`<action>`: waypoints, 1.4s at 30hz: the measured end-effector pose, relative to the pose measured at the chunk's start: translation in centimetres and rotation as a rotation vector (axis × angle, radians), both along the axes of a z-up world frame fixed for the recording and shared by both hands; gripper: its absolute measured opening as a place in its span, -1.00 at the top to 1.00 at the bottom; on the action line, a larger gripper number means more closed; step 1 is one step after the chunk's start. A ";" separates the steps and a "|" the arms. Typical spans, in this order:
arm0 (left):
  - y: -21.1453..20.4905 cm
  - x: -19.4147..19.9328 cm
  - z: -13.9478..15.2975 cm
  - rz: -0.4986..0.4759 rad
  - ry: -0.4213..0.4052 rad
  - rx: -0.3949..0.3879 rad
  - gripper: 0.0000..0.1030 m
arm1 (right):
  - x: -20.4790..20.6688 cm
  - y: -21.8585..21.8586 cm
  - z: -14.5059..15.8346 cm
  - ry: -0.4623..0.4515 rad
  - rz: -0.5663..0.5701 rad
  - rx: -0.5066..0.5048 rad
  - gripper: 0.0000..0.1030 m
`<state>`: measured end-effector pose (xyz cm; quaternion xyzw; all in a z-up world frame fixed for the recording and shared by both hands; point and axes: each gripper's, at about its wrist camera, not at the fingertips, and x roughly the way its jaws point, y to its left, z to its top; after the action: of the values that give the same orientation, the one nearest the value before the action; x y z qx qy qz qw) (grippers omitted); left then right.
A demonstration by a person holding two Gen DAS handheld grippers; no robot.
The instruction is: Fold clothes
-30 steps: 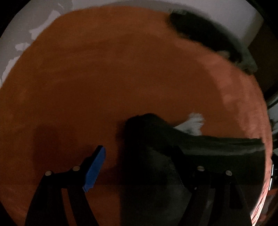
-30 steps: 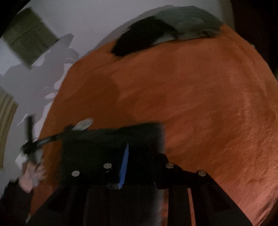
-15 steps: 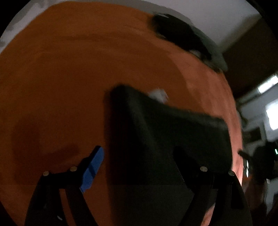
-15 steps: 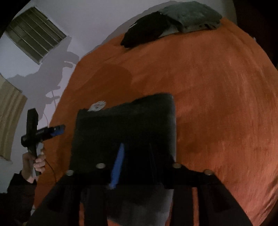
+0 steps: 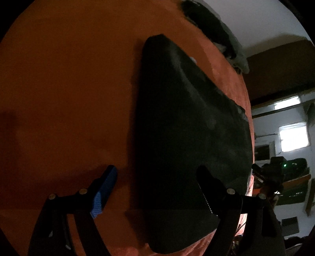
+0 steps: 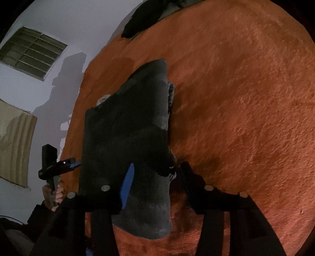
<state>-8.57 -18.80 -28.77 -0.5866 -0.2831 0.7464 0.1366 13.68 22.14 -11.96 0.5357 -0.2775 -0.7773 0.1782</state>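
Note:
A dark folded garment [image 5: 187, 128] lies flat on the orange blanket [image 5: 69, 88]; it also shows in the right wrist view [image 6: 128, 128]. My left gripper [image 5: 157, 177] is open above the garment's left edge: its blue-padded finger is over bare blanket, its other finger over the cloth. My right gripper [image 6: 155, 173] is open over the garment's near right part, with its blue pad over the cloth and its other finger at the cloth's right edge. Neither gripper holds anything.
A pile of dark and grey clothes [image 5: 216, 33] lies at the far edge of the blanket, also in the right wrist view [image 6: 145, 15]. White walls, a window [image 6: 31, 51] and a curtain stand beyond. The left hand and its gripper [image 6: 53, 167] show left of the garment.
Both grippers have pulled back and up from the garment, so more of it shows. It now lies flat and folded, with the light label nearly hidden.

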 end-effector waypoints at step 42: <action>2.1 -3.7 -2.0 -0.039 -0.016 0.146 -0.61 | -7.6 -3.3 -4.3 -0.144 0.201 -0.170 -0.43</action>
<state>-12.22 -16.74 -30.81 -0.5864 -0.3265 0.7162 0.1912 6.05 18.87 -16.22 0.5981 -0.2993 -0.6890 0.2793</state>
